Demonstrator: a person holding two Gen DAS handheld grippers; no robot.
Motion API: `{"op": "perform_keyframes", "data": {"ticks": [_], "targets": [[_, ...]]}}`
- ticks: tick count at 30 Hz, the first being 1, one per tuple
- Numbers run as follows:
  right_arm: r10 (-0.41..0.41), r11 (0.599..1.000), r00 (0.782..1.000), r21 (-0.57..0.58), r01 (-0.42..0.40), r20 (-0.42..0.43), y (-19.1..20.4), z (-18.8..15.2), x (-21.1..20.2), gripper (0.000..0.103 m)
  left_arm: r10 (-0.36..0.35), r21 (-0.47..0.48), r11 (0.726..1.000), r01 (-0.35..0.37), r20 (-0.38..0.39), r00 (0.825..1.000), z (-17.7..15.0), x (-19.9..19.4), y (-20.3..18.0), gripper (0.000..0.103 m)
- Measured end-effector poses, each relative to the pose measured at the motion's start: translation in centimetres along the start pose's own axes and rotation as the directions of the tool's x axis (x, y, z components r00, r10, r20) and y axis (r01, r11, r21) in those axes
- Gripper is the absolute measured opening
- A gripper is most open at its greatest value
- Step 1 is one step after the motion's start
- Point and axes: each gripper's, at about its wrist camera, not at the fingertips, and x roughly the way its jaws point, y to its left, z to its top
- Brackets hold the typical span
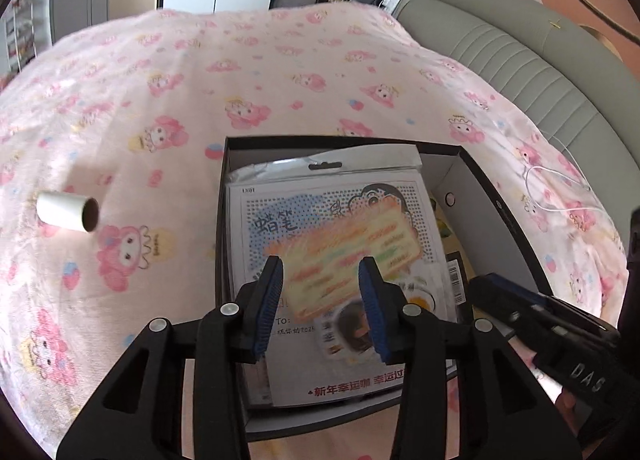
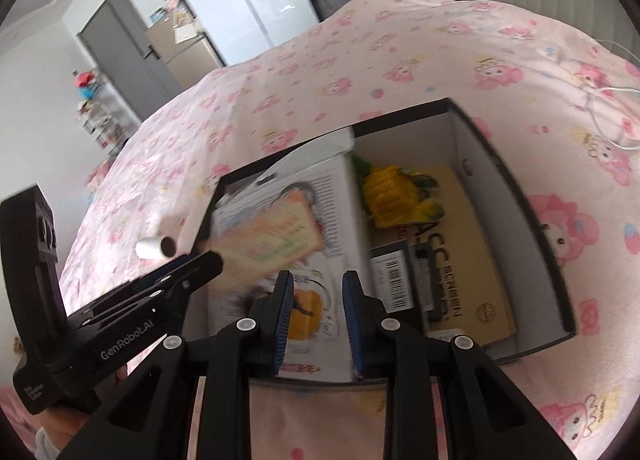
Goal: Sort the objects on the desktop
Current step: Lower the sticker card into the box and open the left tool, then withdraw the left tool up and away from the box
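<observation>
A black box with white inner walls (image 1: pixel 340 139) (image 2: pixel 400 111) lies open on the pink cartoon blanket. A flat white packet with a cartoon print (image 1: pixel 272 215) (image 2: pixel 340 195) fills its left side. A small colourful card (image 1: pixel 344 248) (image 2: pixel 272 236), blurred, hangs just over that packet. My left gripper (image 1: pixel 321 262) is open above the box; the card shows beyond its blue pads (image 1: pixel 272 292), which do not press on it. My right gripper (image 2: pixel 318 276) is shut on nothing over the box's near edge. A white paper roll (image 1: pixel 66 213) (image 2: pixel 156 248) lies on the blanket left of the box.
A yellow plush toy (image 2: pixel 396 195), a brown carton (image 2: pixel 472 260) and a barcoded pack (image 2: pixel 394 276) fill the box's right side. A white cable (image 1: pixel 560 187) (image 2: pixel 608 115) trails on the blanket to the right. A grey sofa (image 1: pixel 500 39) stands behind.
</observation>
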Motion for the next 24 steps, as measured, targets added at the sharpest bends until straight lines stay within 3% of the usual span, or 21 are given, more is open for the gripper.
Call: {"op": "perform_keyframes", "data": {"ticks": [5, 6, 10, 20, 24], "targets": [[-0.015, 1.000, 0.997, -0.007, 0.015, -0.079, 0.7, -1.0, 2.0, 0.022, -0.016, 0.056, 0.998, 0.018, -0.038, 0.999, -0.1, 0.5, -0.8, 0.037], [-0.012, 1.000, 0.997, -0.002, 0.012, -0.081, 0.8, -1.1, 2.1, 0.022, -0.032, 0.058, 0.998, 0.035, -0.062, 0.998, -0.3, 0.7, -0.9, 0.033], [-0.028, 1.000, 0.998, 0.003, 0.028, -0.057, 0.8, -1.6, 1.6, 0.022, -0.030, 0.074, 0.997, 0.036, -0.085, 0.996, -1.1, -0.2, -0.8, 0.033], [-0.009, 1.000, 1.000, -0.004, 0.009, -0.006, 2.9, -2.0, -1.4, 0.022, -0.131, -0.036, 0.991, 0.132, 0.041, 0.991, -3.3, -8.9, 3.3, 0.033], [-0.003, 1.000, 1.000, -0.029, 0.003, -0.017, 4.8, -2.5, -1.1, 0.022, -0.118, -0.093, 0.988, 0.122, 0.051, 0.992, -4.4, -10.5, 5.9, 0.033]]}}
